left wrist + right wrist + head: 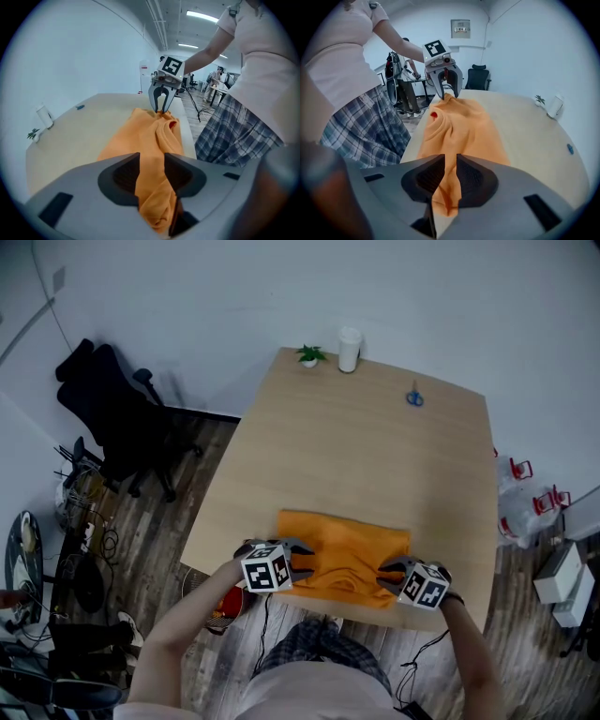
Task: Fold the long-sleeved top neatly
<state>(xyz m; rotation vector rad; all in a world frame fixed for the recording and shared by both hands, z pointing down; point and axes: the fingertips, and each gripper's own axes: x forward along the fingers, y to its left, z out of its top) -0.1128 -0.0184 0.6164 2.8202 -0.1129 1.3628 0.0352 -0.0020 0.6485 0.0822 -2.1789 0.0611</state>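
An orange long-sleeved top (347, 545) lies folded into a band along the near edge of the wooden table (356, 446). My left gripper (305, 563) is at the top's near left corner and is shut on a bunched fold of the cloth (140, 136), which fills the gap between its pads (151, 176). At the near right corner my right gripper (386, 576) is shut on another fold, the fabric (461, 126) pinched between its pads (450, 176). Each gripper view shows the opposite gripper gripping the far end (161, 105) (447, 93). The collar opening shows near the table edge.
Blue scissors (414, 397), a white cup (349, 350) and a small potted plant (309, 355) stand at the table's far side. A black office chair (112, 409) is on the floor to the left. The person stands against the near edge.
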